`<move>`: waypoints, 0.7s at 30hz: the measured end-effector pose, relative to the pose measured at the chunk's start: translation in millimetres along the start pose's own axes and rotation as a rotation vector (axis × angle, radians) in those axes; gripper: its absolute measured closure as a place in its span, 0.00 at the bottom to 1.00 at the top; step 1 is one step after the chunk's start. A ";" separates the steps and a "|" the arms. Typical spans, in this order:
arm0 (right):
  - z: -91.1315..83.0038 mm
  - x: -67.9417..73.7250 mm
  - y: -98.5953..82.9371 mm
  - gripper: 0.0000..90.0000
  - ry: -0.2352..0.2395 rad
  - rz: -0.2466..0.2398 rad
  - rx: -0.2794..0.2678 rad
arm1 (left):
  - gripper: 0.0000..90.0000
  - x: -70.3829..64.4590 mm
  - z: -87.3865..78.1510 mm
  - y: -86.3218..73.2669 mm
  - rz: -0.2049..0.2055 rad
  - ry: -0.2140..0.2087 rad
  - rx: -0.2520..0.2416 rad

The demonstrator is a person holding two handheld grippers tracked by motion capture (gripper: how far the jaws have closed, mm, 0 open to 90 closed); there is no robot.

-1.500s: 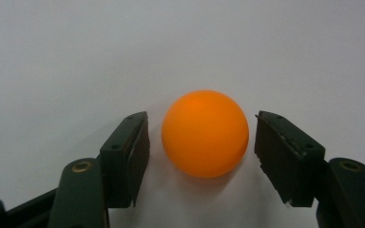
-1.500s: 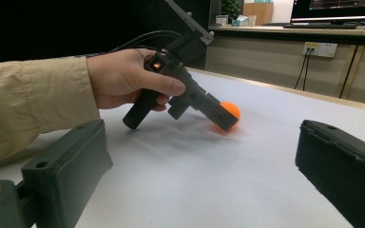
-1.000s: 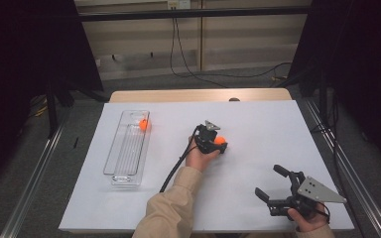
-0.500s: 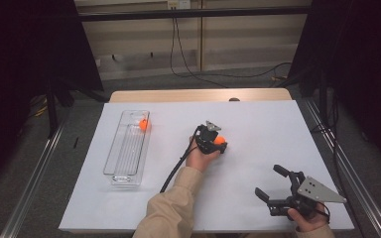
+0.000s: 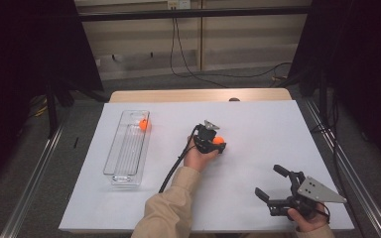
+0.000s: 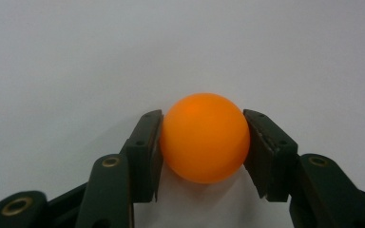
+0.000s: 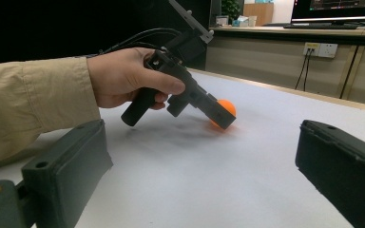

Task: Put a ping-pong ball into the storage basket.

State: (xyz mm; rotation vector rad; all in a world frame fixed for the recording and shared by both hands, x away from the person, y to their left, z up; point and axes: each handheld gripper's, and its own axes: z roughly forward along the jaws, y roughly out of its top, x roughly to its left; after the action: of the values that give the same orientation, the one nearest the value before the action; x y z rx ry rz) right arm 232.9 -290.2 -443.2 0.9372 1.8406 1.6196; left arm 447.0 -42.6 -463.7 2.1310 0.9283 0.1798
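An orange ball [image 5: 219, 140] rests on the white table near its middle. My left gripper [image 5: 220, 145] is tilted down onto it, held by a hand in a beige sleeve. In the left gripper view both pads [image 6: 147, 152] press the sides of the ball [image 6: 204, 137]. The right gripper view shows that same gripper [image 7: 221, 116] and ball [image 7: 228, 107] from the side, low over the table. My right gripper [image 5: 269, 180] sits near the front right edge, jaws wide apart with nothing between them [image 7: 199, 156].
A clear plastic tray [image 5: 124, 163] lies on the left part of the table, with a second orange ball [image 5: 143, 124] at its far end. The left gripper's cable [image 5: 171, 171] trails back along the sleeve. White table surface [image 5: 263, 129] lies between the two grippers.
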 end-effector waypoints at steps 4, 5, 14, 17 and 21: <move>0.0 -0.1 -0.1 0.03 0.000 -0.001 0.000 | 0.57 0.9 -3.4 0.8 0.003 -0.008 0.006; 0.0 -0.1 -0.1 0.03 0.000 -0.001 0.000 | 0.57 1.2 -4.4 1.1 0.006 -0.010 0.008; 0.2 -0.1 -0.2 0.03 0.000 -0.005 0.001 | 0.57 1.3 -12.3 2.5 0.007 -0.028 0.009; 0.2 -0.3 -0.2 0.03 -0.002 -0.004 0.000 | 0.57 2.2 -14.4 1.8 0.004 -0.031 0.016; 0.4 0.0 -0.2 0.03 -0.002 -0.005 0.000 | 0.57 2.7 -16.9 -0.5 0.004 -0.032 0.016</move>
State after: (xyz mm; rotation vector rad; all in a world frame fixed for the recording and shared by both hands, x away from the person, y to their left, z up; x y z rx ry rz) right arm 233.2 -289.9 -443.5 0.9328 1.8406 1.6146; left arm 441.8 -30.2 -453.1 2.1444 0.9096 0.1408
